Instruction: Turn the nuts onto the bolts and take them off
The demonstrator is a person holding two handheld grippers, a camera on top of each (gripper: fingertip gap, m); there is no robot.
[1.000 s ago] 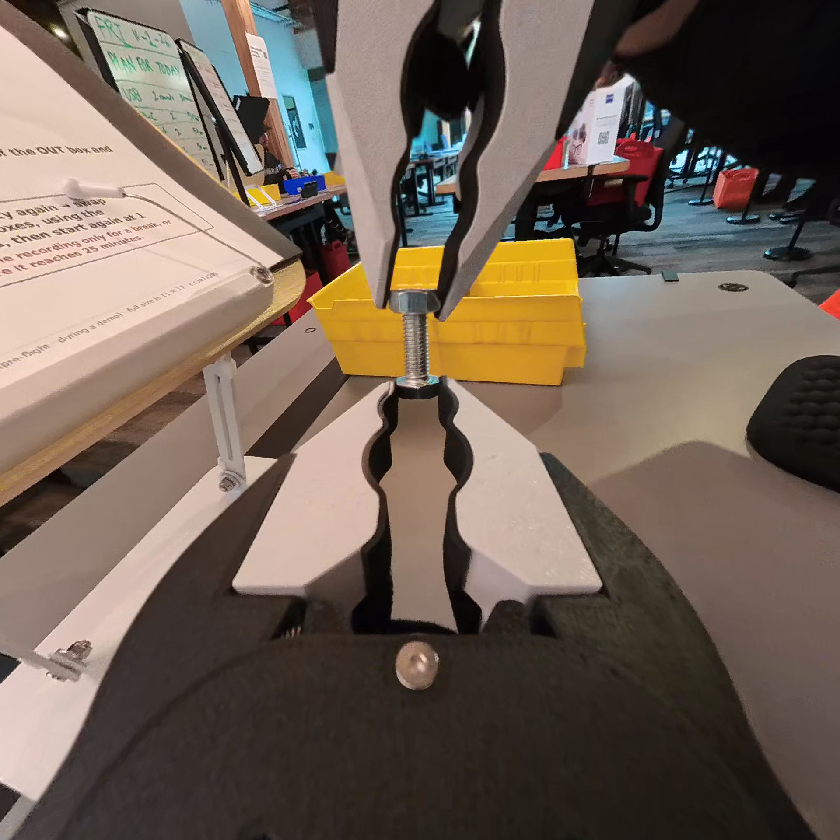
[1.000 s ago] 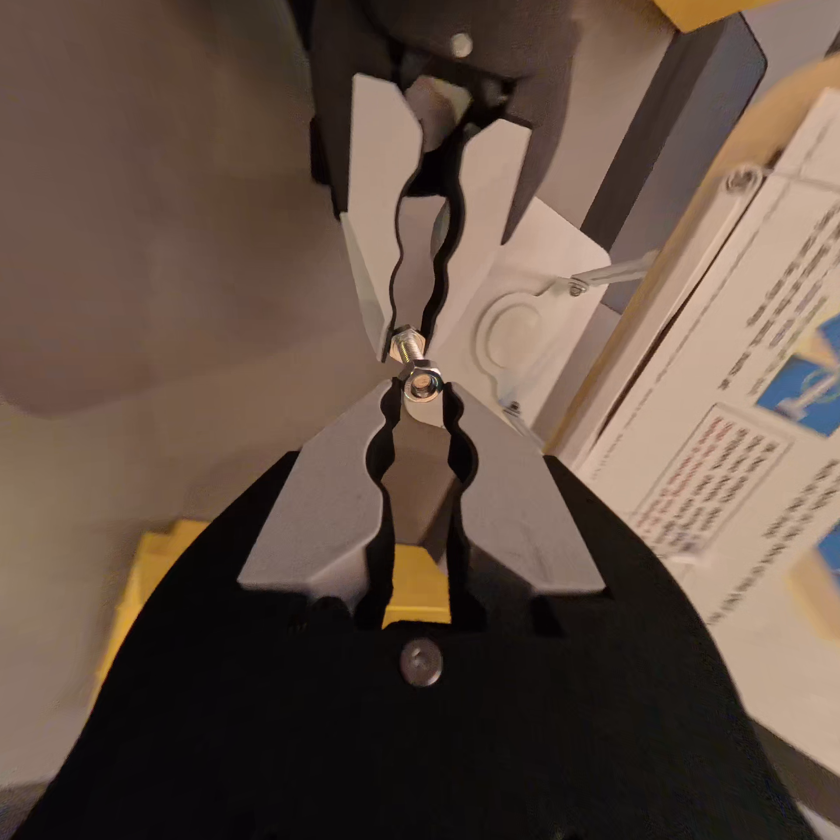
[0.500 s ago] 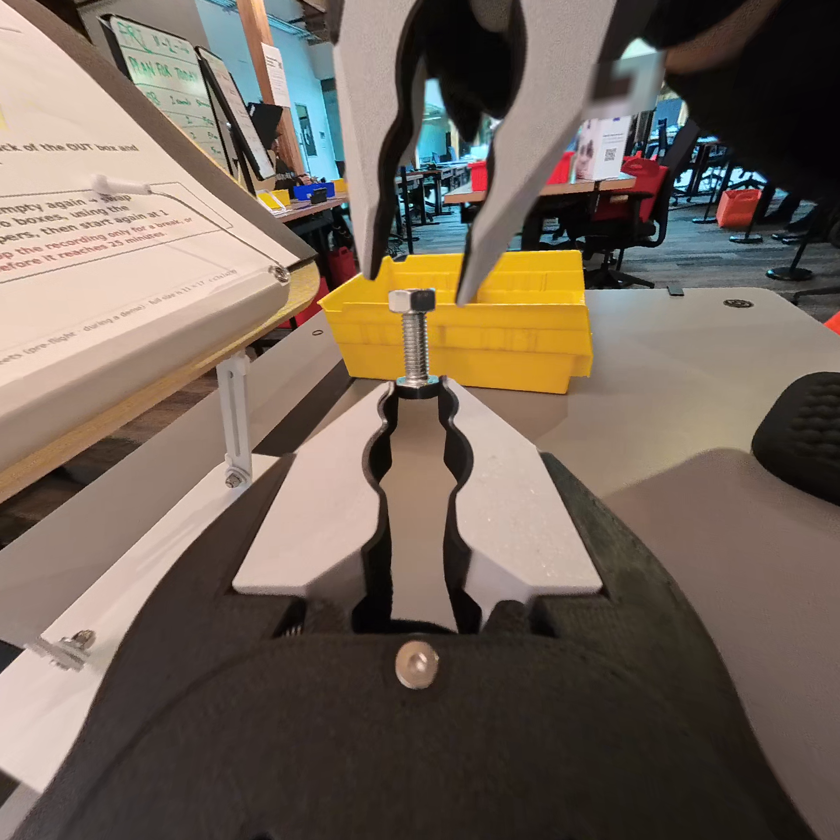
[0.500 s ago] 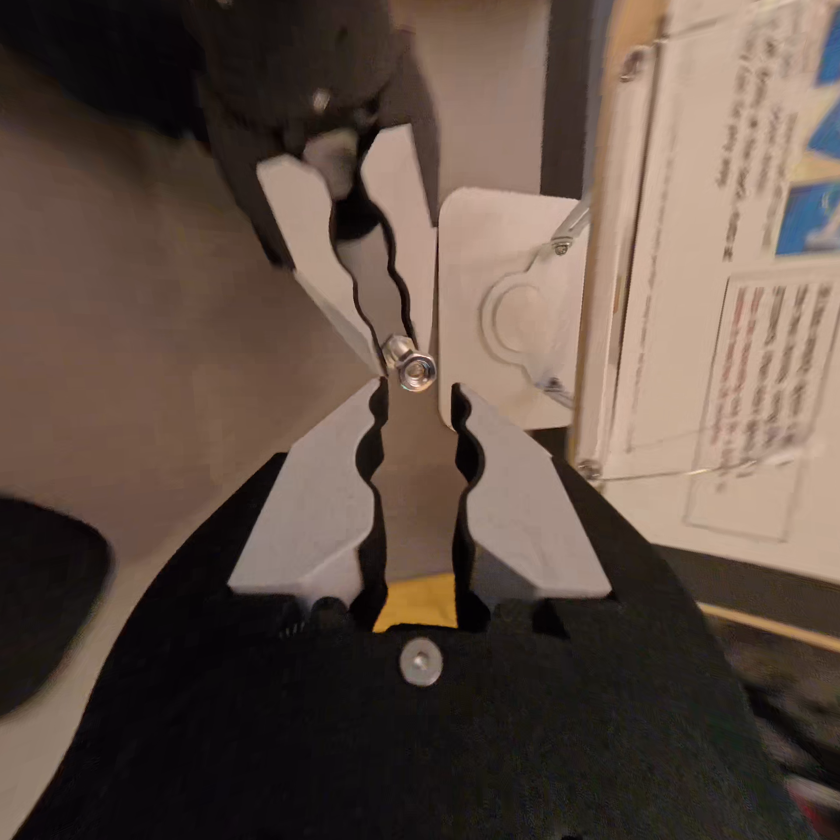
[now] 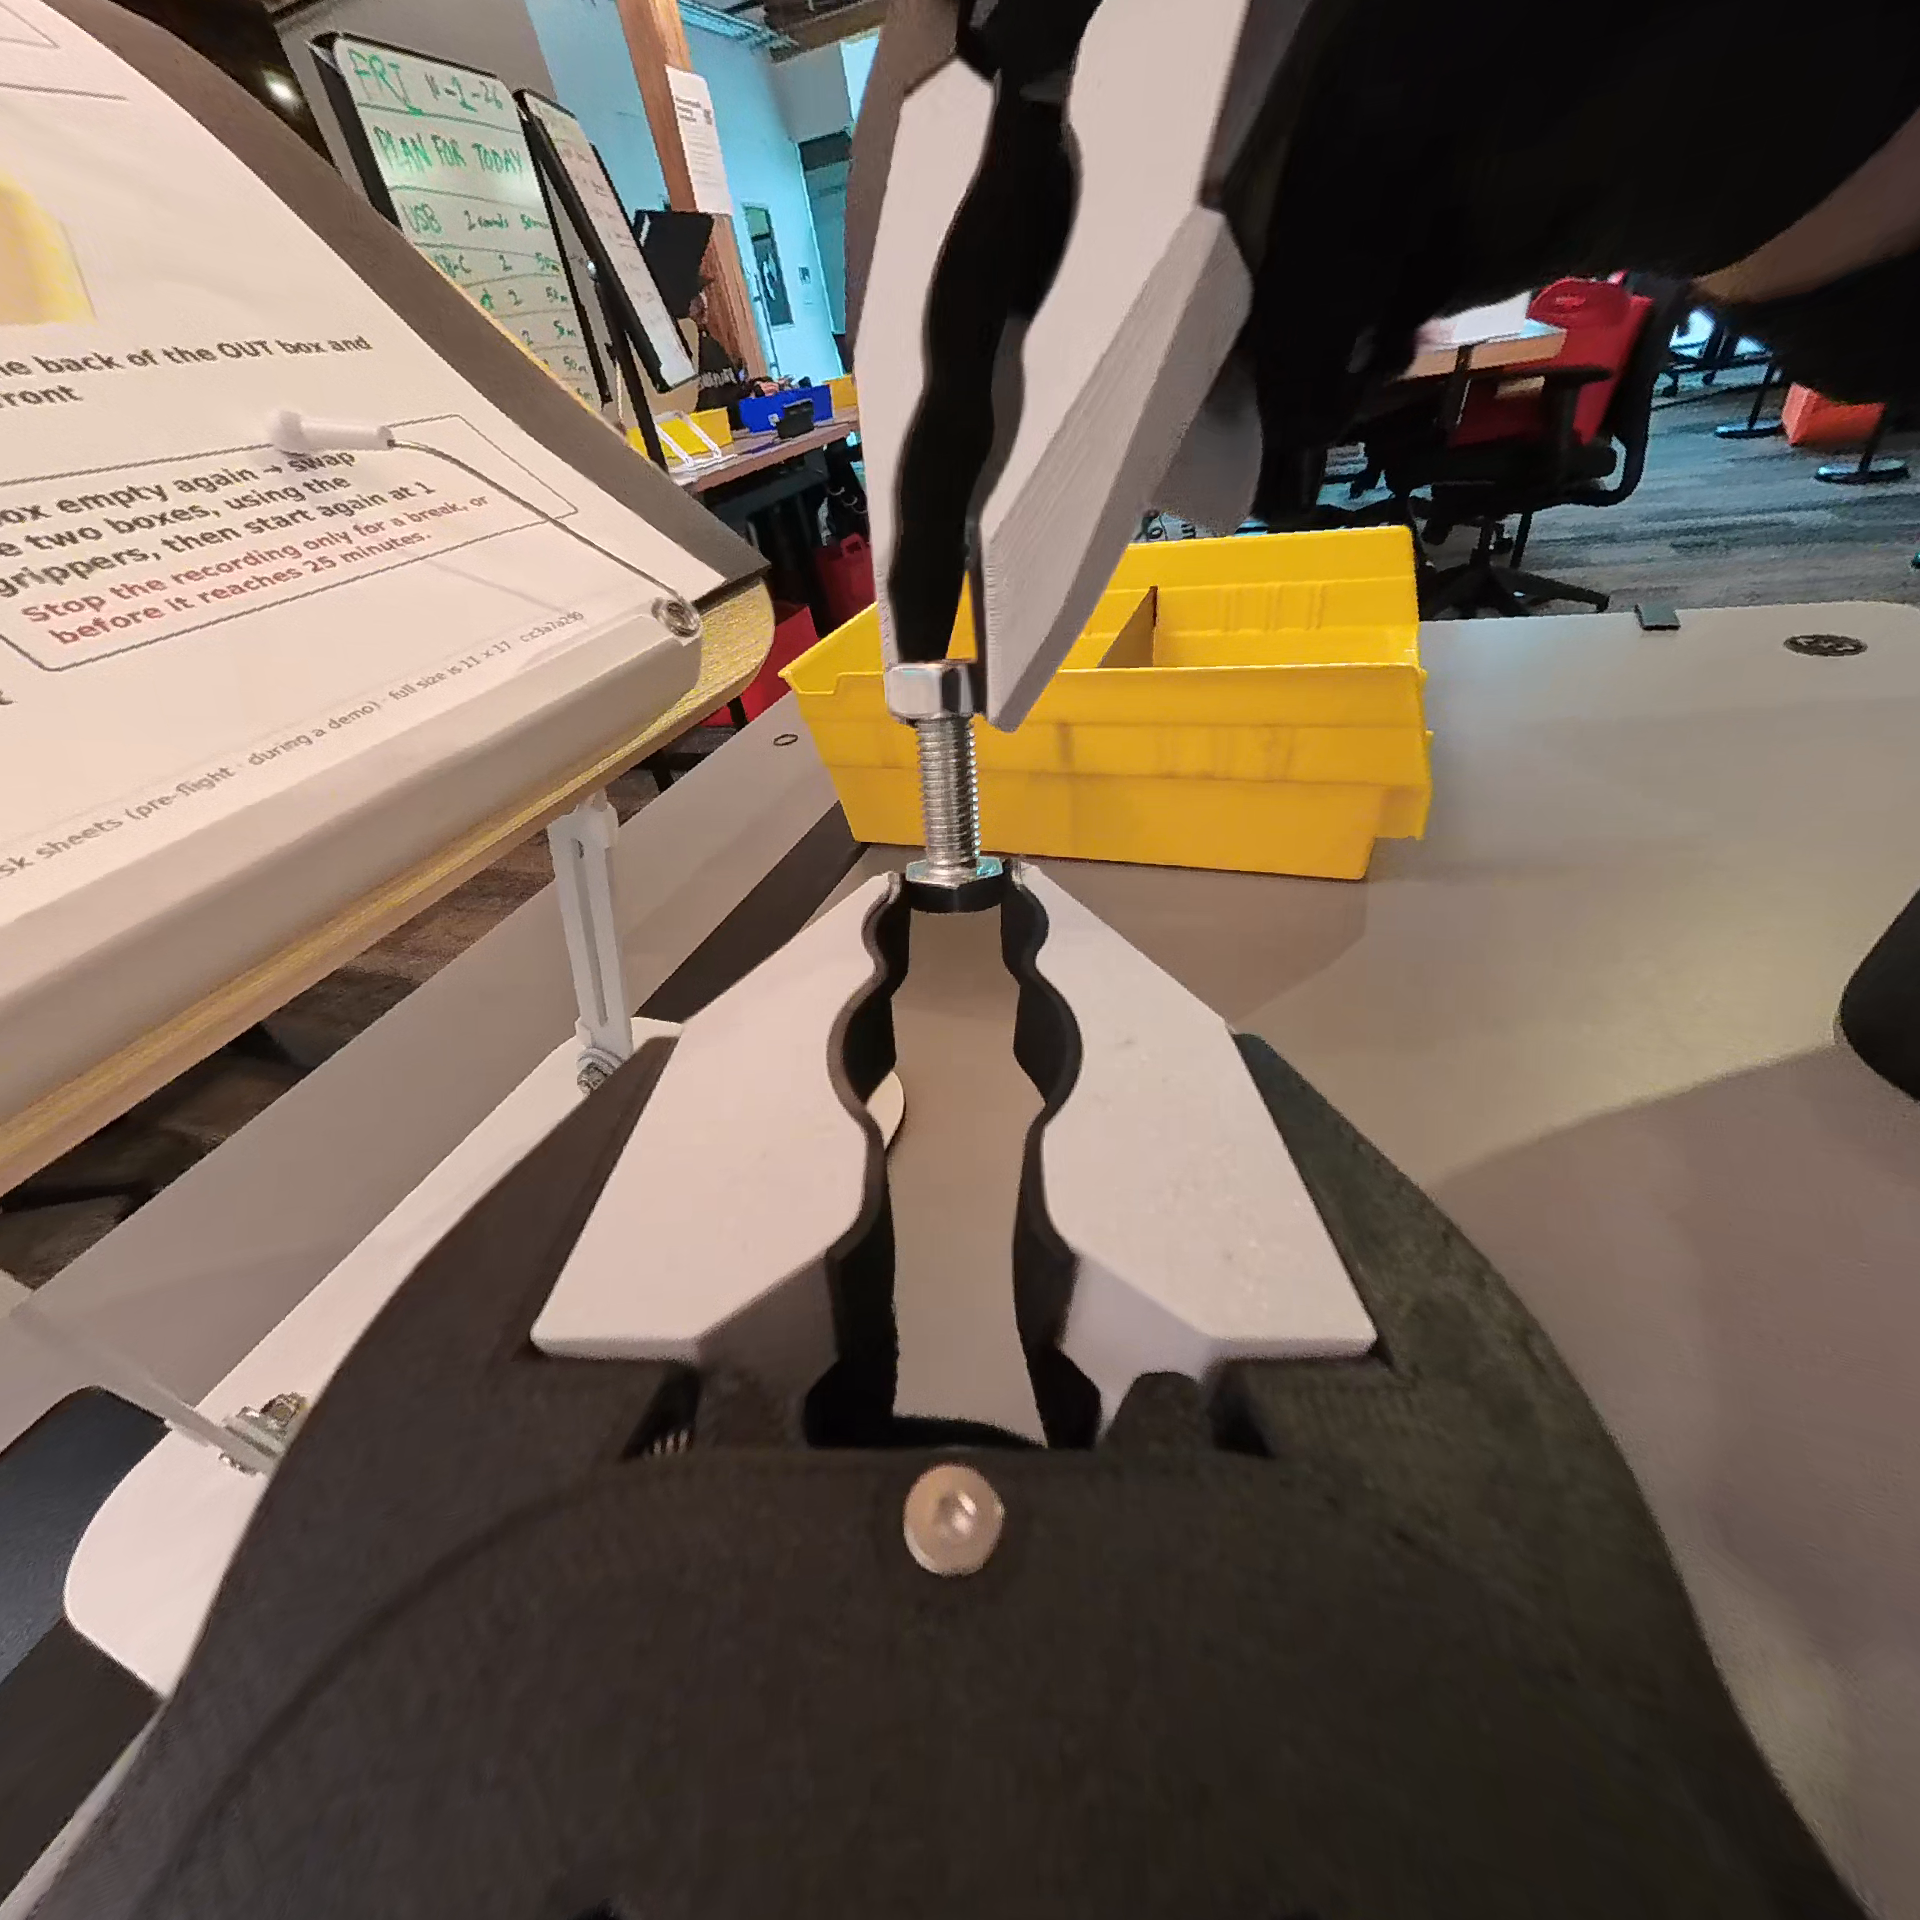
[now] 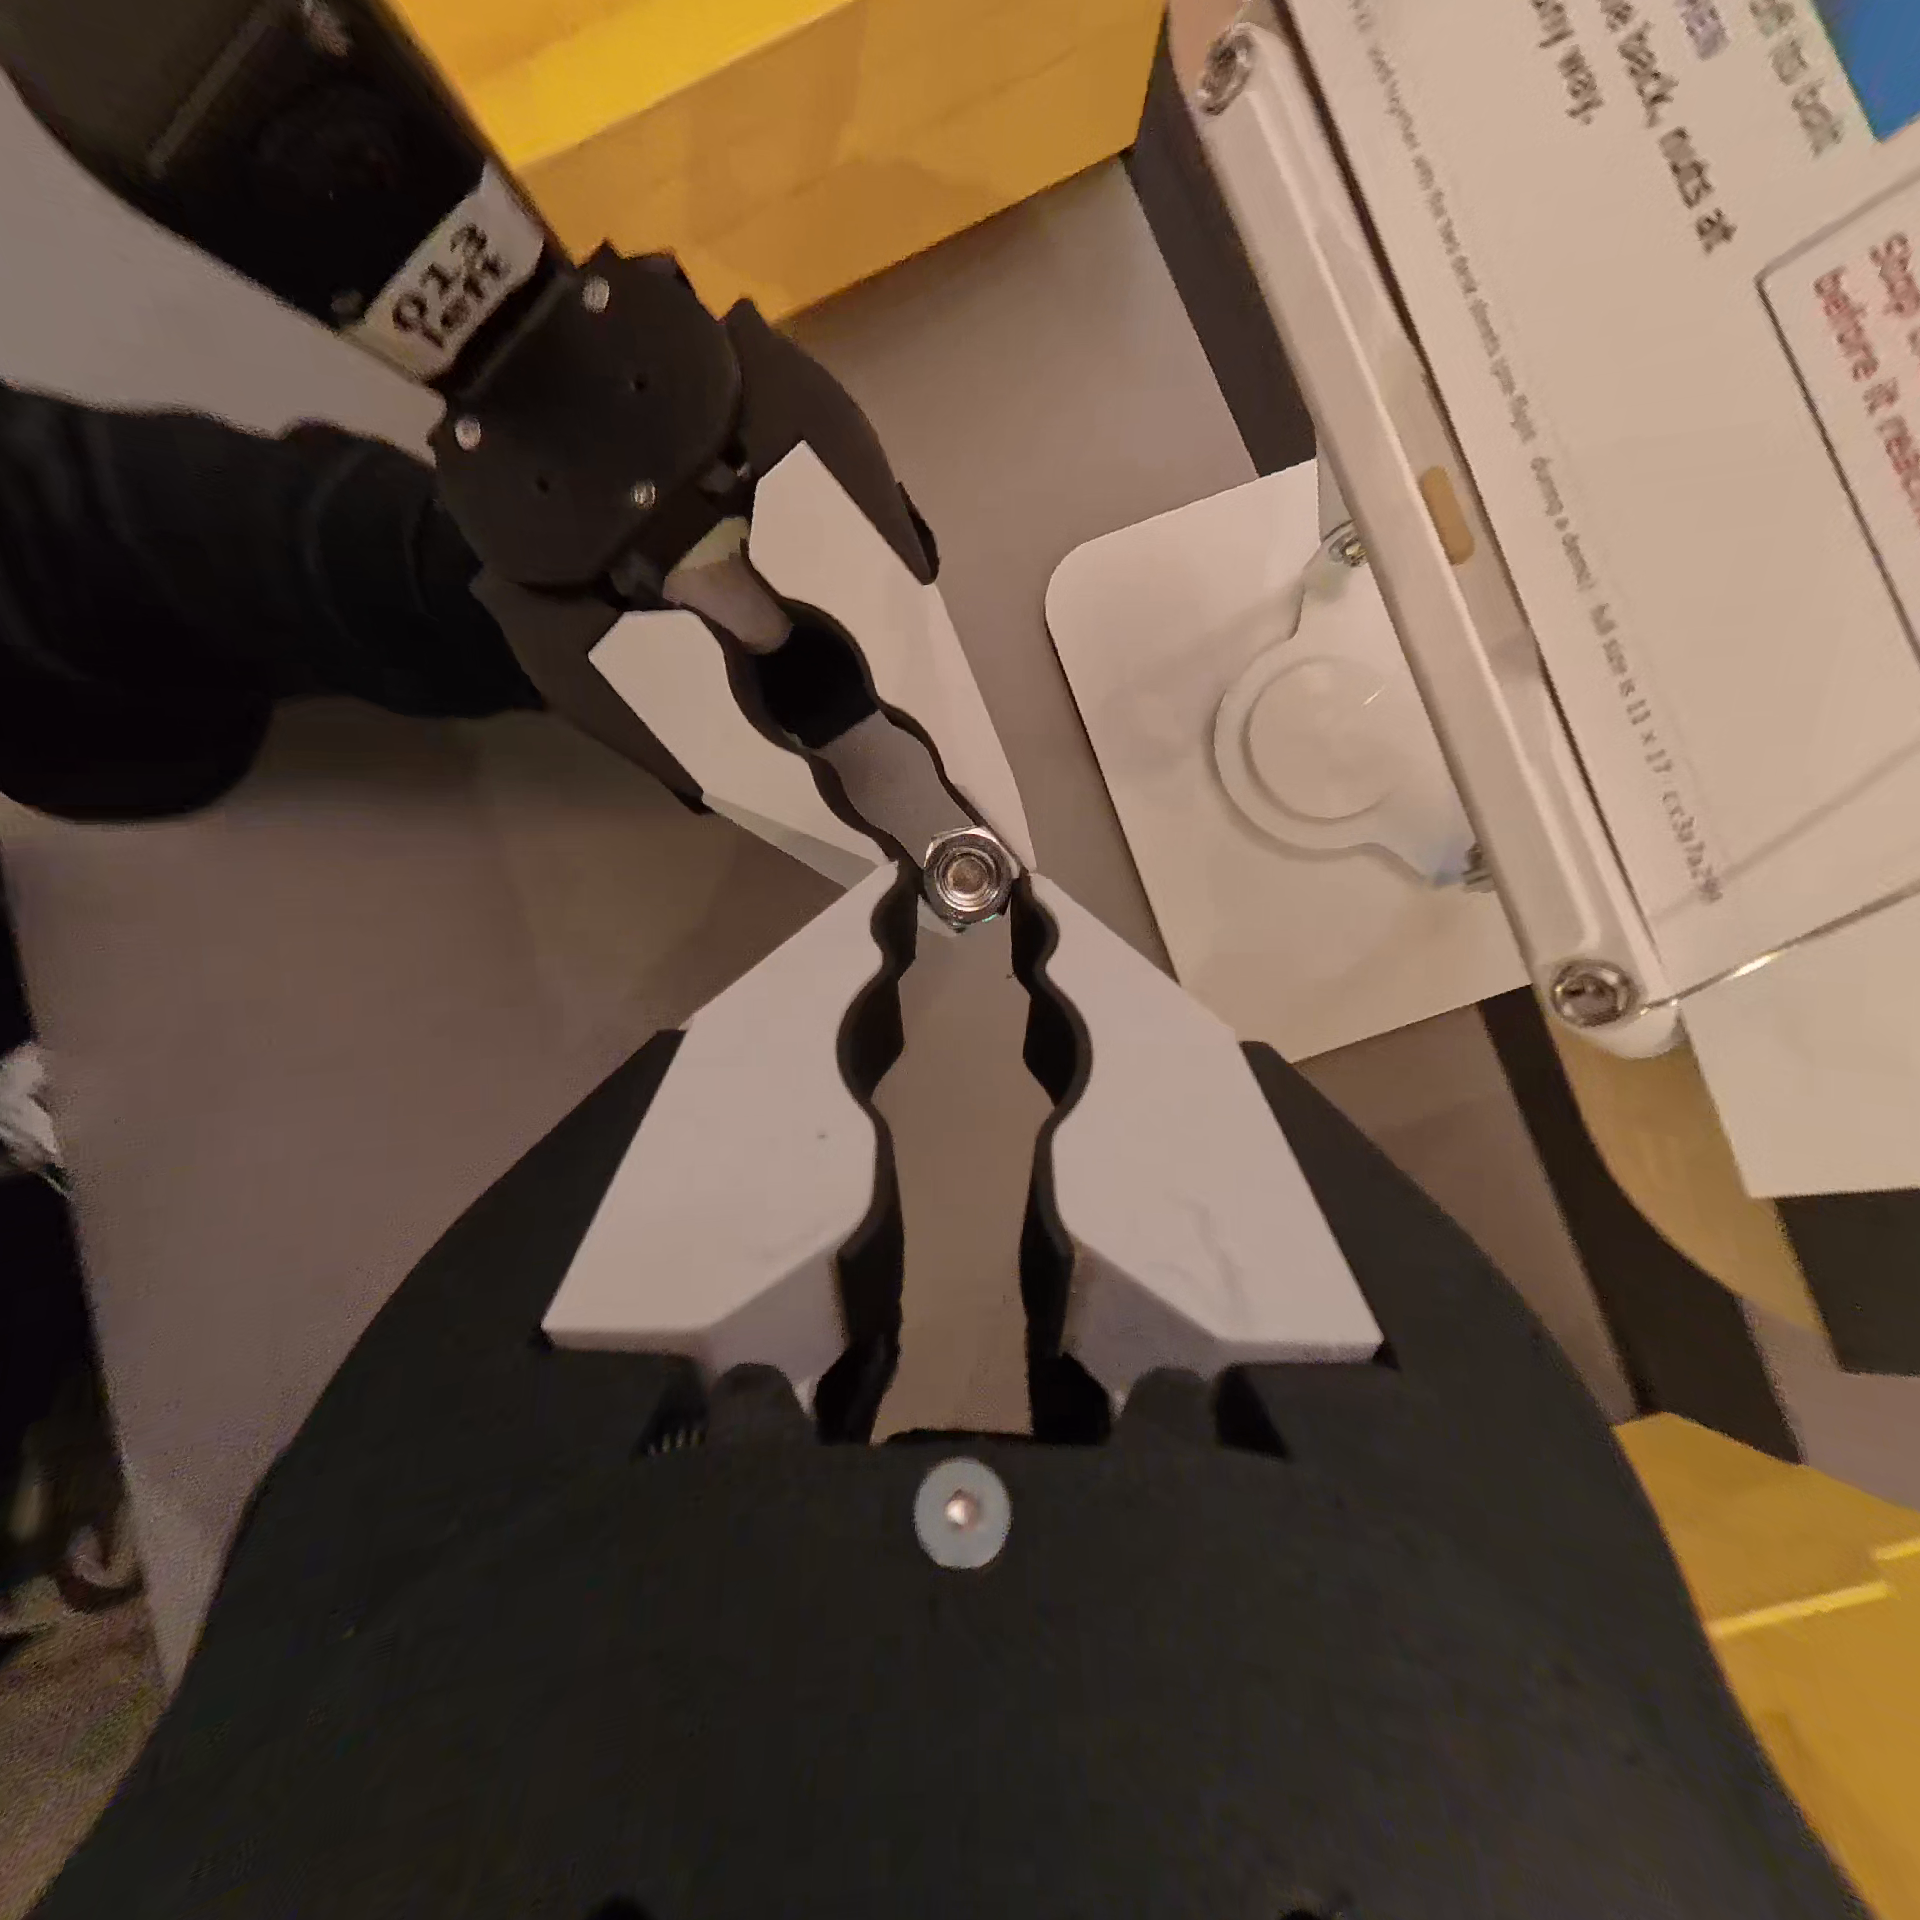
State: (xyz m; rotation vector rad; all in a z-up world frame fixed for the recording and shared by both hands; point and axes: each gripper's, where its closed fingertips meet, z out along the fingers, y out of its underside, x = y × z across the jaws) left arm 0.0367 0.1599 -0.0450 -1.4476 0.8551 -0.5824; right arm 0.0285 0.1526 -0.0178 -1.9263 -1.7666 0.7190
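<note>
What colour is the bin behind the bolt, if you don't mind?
Yellow; the bin shows best in the left wrist view, behind the bolt.

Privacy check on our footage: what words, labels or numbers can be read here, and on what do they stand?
I won't quote any writing; these bear it:
Instruction sheet: black and red print, legible.
Whiteboard: green handwriting, legible.
White sticker on the left hand-held gripper: short black label.
Pillar sign: too small to read.
</note>
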